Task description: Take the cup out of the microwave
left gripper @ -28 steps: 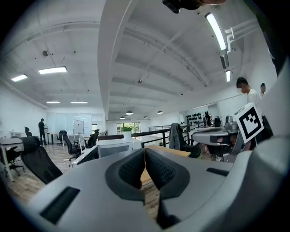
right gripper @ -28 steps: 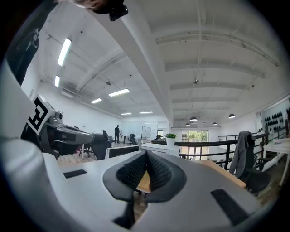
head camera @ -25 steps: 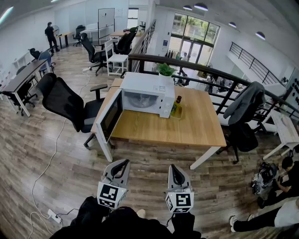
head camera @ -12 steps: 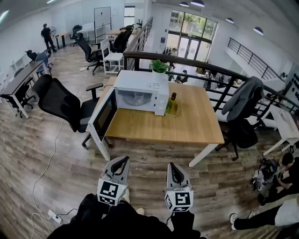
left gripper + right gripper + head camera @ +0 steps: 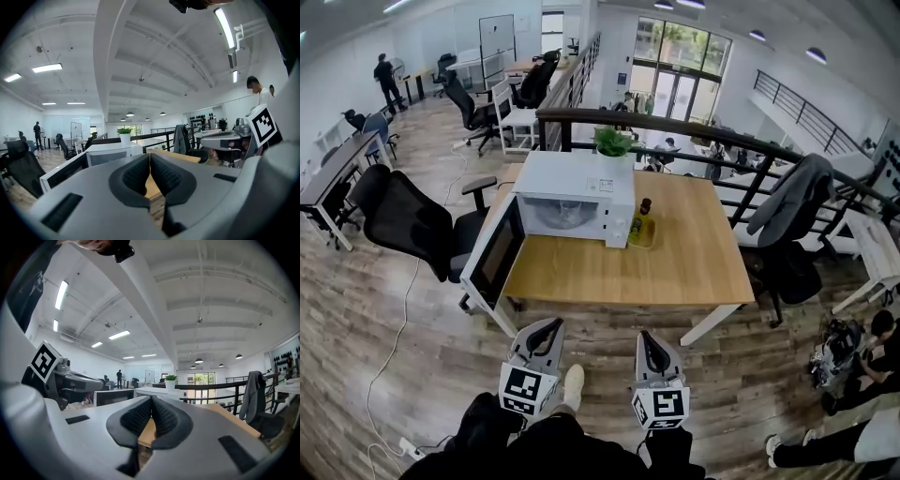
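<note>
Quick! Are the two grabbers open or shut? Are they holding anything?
Left gripper: closed, holding nothing.
Right gripper: closed, holding nothing.

The microwave (image 5: 577, 192) stands on the far left part of the counter (image 5: 675, 272). Its door (image 5: 492, 262) is swung open to the left and reaches out past the counter's left edge. Just right of the microwave, a bottle (image 5: 643, 217) stands on the counter. A potted plant (image 5: 612, 142) sits behind the microwave at the far edge, and a railing (image 5: 722, 150) runs behind the counter. One office chair (image 5: 403, 220) stands left of the counter and another chair (image 5: 792, 225) right of it. The left tongs (image 5: 551, 325) and right tongs (image 5: 645, 337) sit side by side over the floor, on the near side of the counter.
</note>
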The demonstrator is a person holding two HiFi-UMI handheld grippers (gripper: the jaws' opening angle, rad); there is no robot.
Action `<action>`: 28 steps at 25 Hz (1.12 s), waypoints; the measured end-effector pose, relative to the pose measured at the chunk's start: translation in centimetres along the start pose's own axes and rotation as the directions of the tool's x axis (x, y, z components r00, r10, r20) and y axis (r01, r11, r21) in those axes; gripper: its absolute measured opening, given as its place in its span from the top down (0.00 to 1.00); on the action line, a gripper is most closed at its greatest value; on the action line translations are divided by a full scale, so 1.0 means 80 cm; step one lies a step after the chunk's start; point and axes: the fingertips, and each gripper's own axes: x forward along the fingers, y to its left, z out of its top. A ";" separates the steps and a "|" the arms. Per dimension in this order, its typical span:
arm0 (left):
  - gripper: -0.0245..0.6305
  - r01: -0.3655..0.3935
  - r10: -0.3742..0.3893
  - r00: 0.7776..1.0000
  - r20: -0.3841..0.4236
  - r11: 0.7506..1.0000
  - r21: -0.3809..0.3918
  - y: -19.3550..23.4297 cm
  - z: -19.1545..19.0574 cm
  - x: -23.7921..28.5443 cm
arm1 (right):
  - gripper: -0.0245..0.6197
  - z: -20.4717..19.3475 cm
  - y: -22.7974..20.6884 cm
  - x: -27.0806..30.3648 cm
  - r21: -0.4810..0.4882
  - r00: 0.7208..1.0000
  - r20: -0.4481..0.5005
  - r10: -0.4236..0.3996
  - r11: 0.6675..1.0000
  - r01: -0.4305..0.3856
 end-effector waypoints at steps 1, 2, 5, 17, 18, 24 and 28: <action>0.93 0.002 -0.002 1.000 -0.001 1.000 -0.002 0.007 0.001 0.015 | 0.94 0.000 -0.006 0.014 0.001 1.000 -0.003 0.000 1.000 0.000; 0.93 0.005 -0.005 1.000 -0.002 1.000 -0.004 0.015 0.004 0.030 | 0.94 0.000 -0.011 0.030 0.001 1.000 -0.006 0.001 1.000 -0.001; 0.93 0.016 -0.016 1.000 -0.007 1.000 -0.005 0.039 0.007 0.077 | 0.94 0.002 -0.026 0.076 -0.002 1.000 -0.017 0.007 1.000 -0.007; 0.93 0.000 -0.002 0.999 -0.047 0.999 -0.039 0.145 0.004 0.205 | 0.94 -0.001 -0.052 0.247 0.008 0.997 -0.060 0.055 0.998 -0.055; 0.93 -0.003 0.001 0.999 -0.051 0.999 -0.042 0.154 0.001 0.212 | 0.94 -0.002 -0.052 0.258 0.013 0.996 -0.064 0.058 0.998 -0.057; 0.93 -0.004 0.001 0.998 -0.058 0.998 -0.060 0.201 -0.006 0.257 | 0.94 -0.005 -0.055 0.321 0.010 0.995 -0.079 0.064 0.998 -0.064; 0.93 0.003 -0.009 0.997 -0.071 0.997 -0.072 0.226 -0.018 0.286 | 0.94 -0.010 -0.061 0.362 0.010 0.994 -0.091 0.059 0.998 -0.059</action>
